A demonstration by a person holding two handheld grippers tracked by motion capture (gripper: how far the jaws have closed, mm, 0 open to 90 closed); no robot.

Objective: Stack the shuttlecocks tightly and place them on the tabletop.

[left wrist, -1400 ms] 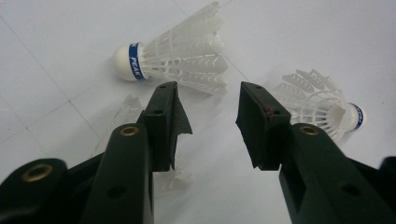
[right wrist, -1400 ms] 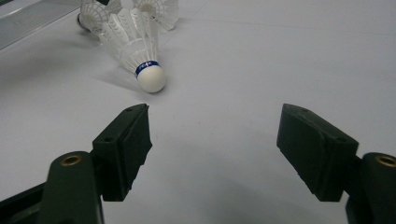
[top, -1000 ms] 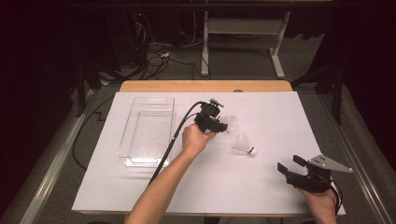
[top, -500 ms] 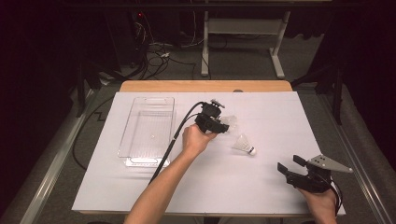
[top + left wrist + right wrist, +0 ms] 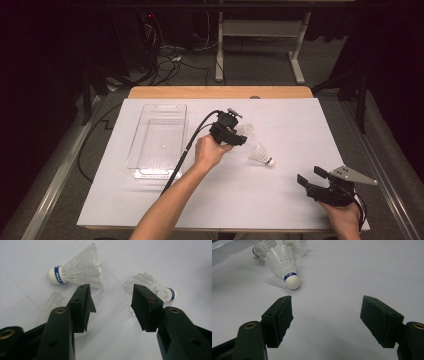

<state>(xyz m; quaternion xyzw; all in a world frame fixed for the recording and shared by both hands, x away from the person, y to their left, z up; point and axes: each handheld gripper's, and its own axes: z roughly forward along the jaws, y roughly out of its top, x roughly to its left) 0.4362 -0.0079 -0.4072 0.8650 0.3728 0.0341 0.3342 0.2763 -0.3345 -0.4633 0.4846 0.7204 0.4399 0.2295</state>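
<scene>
Left gripper view shows us the left gripper (image 5: 111, 298) with its jaws parted and just opening further, nothing pressed between them. Two shuttlecocks lie on their sides just beyond the jaw tips: the left shuttlecock (image 5: 77, 272) points its cork left and its skirt right, and the right shuttlecock (image 5: 152, 291) points its cork right, partly hidden behind the right jaw. We make out a third, fainter shuttlecock (image 5: 51, 307) behind the left jaw.

In the high view we see a clear plastic tray (image 5: 159, 140) left of the hand on the white table cover (image 5: 280, 200). The right gripper (image 5: 314, 178) rests near right, jaws wide, holding nothing.
</scene>
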